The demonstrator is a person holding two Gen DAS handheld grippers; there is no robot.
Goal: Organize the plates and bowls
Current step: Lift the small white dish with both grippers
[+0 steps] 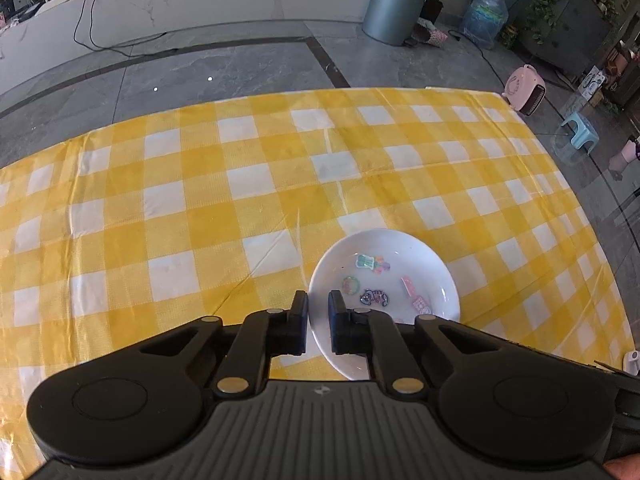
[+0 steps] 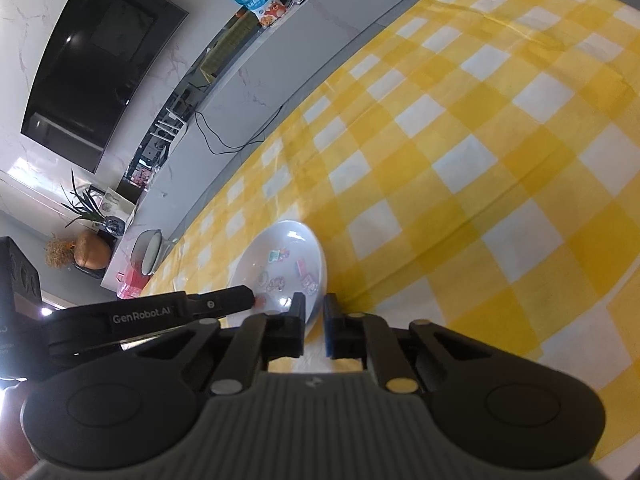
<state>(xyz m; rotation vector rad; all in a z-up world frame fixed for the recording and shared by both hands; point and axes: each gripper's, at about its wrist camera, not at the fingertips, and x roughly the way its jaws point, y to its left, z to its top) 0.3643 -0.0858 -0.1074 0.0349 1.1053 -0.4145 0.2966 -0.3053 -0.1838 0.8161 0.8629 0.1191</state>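
Note:
A white shallow bowl (image 1: 384, 280) with cartoon stickers inside sits on the yellow checked tablecloth (image 1: 200, 200). My left gripper (image 1: 318, 308) is shut on the bowl's near left rim, one finger inside and one outside. The same bowl shows in the right wrist view (image 2: 284, 264). My right gripper (image 2: 314, 312) is shut on the bowl's rim at its near right side. The left gripper's black finger (image 2: 224, 300) reaches onto the bowl from the left in that view.
The table's far edge (image 1: 280, 96) drops to a grey tiled floor. A grey bin (image 1: 394, 0), a water jug (image 1: 484, 16) and a pink heater (image 1: 526, 90) stand beyond it. A TV (image 2: 96, 56) and low cabinet (image 2: 248, 60) are past the table.

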